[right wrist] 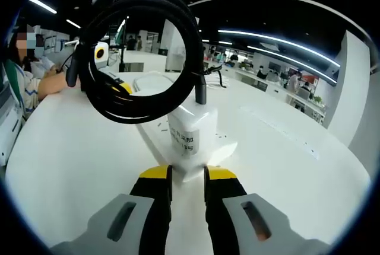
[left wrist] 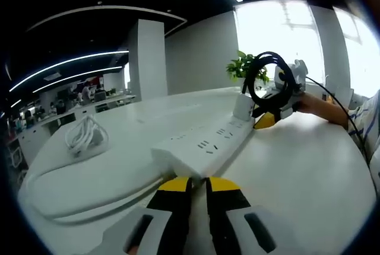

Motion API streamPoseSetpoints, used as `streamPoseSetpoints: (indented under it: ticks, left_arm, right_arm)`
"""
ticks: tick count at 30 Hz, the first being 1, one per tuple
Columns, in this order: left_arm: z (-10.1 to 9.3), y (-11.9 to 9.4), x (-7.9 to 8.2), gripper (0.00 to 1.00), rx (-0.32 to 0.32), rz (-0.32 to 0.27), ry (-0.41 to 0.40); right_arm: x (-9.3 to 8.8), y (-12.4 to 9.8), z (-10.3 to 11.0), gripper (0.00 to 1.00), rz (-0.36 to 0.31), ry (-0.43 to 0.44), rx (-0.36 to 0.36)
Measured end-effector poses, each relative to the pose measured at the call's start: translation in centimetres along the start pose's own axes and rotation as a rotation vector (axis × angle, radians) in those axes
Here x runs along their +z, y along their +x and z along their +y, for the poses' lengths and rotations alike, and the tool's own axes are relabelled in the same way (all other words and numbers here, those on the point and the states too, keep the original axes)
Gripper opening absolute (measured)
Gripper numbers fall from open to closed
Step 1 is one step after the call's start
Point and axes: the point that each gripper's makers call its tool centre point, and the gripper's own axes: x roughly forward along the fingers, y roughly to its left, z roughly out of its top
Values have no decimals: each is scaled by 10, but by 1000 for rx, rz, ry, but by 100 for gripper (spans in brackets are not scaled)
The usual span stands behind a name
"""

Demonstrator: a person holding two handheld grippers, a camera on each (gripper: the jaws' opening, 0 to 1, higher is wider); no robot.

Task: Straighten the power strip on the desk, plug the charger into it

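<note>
A long white power strip (left wrist: 205, 145) lies on the white desk (left wrist: 309, 178), running away from my left gripper (left wrist: 199, 182). The left jaws are shut, their yellow tips just short of the strip's near end. At the strip's far end my right gripper (left wrist: 267, 118) is shut on a white charger (left wrist: 242, 107), with its black cable (left wrist: 270, 80) coiled above. In the right gripper view the charger (right wrist: 185, 130) stands upright between my right gripper's (right wrist: 188, 175) jaws, over the strip (right wrist: 151, 129). The black coil (right wrist: 142, 53) rises from its top. The left gripper (right wrist: 110, 53) shows beyond the strip.
A bundled white cable (left wrist: 86, 136) rests on the desk to the left of the strip. A potted plant (left wrist: 240, 65) stands behind the charger. A person's arm (left wrist: 323, 110) reaches in from the right; a person (right wrist: 27, 77) sits at the desk edge.
</note>
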Motion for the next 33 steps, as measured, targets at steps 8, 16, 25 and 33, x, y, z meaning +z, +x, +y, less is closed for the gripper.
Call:
streamPoseSetpoints:
  ticks: [8, 16, 25, 33]
  left_arm:
    - [2, 0, 0, 9, 9, 1, 2]
    - [3, 0, 0, 9, 14, 1, -1]
    - [2, 0, 0, 9, 16, 1, 3]
    - [1, -1, 0, 10, 16, 6, 12]
  right_arm:
    - [0, 1, 1, 19, 1, -2, -3]
    - [0, 0, 0, 20, 1, -3, -5]
    - [0, 0, 0, 20, 2, 5, -10]
    - [1, -1, 0, 20, 15, -34, -13]
